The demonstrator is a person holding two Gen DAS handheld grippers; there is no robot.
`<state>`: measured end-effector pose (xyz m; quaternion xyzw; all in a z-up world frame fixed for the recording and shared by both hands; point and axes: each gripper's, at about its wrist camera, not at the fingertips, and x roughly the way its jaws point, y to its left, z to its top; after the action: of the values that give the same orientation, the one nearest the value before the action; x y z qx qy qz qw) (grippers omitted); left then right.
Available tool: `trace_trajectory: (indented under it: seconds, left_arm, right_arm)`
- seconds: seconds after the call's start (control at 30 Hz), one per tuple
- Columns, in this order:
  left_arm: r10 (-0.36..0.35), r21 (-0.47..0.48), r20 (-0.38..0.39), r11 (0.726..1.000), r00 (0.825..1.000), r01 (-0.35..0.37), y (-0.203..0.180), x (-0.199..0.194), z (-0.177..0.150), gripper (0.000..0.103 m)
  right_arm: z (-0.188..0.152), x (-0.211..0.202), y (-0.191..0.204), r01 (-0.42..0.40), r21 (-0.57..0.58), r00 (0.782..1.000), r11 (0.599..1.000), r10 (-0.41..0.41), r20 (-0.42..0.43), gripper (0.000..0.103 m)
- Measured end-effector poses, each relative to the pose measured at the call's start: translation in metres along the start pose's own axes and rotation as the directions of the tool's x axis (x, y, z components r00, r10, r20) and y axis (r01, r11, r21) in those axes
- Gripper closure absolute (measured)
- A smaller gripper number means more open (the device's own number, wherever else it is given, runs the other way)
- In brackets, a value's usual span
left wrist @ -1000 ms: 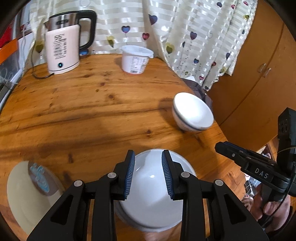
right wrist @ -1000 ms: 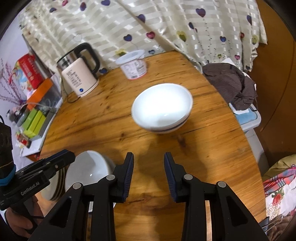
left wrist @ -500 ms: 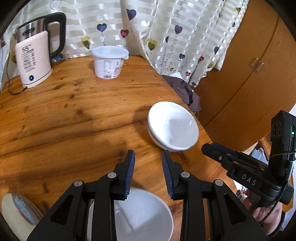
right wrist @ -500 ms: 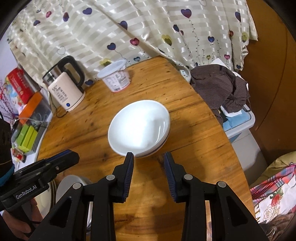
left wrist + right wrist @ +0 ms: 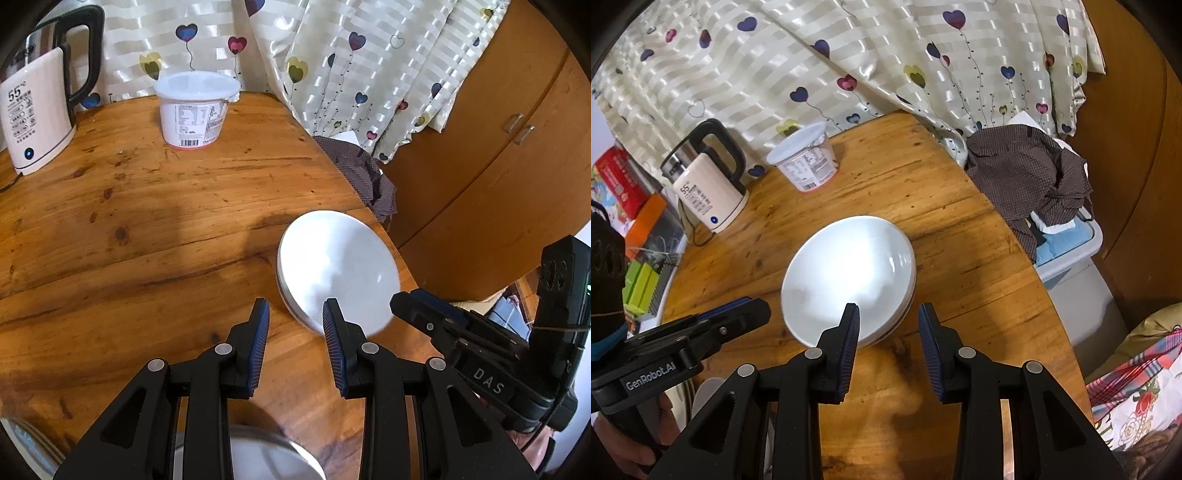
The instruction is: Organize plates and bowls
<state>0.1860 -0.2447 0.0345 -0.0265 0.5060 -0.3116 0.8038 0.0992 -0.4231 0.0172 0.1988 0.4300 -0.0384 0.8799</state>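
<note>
Two grippers, both mine, hover over a round wooden table (image 5: 960,229). My left gripper (image 5: 295,325) stands with its jaws apart, holding nothing; my right gripper (image 5: 888,325) is likewise spread and empty. Just ahead of both sits the white bowl (image 5: 849,273), near the table's right edge; a second rim shows beneath it in the right wrist view, so it looks like two bowls nested, though I cannot be sure. My right gripper's left finger (image 5: 847,332) overlaps the bowl's near rim in that view; whether it touches, I cannot tell. One more white bowl (image 5: 266,458) shows at the bottom of the left wrist view, under my left gripper, and the edge of one plate (image 5: 22,443) peeks in at the lower left corner. At the far side stand one electric kettle (image 5: 709,188) and one lidded white tub (image 5: 807,158), apart from each other.
</note>
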Motion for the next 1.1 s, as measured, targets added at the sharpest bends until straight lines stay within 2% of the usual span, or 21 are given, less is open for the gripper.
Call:
trace_trajectory:
  seconds: [0.5, 1.1]
  left_arm:
    - [-0.015, -0.004, -0.038, 1.0, 0.999, 0.014, 0.001, 0.027, 0.008, 0.072]
    - [-0.005, 0.016, -0.037, 1.0, 0.999, 0.005, -0.001, 0.038, 0.009, 0.072]
  right_arm:
    - [0.009, 0.019, -0.009, -0.007, 0.011, 1.0, 1.0, 0.007, -0.016, 0.079]
    - [0.012, 0.029, -0.011, -0.016, 0.001, 1.0, 1.0, 0.016, -0.025, 0.084]
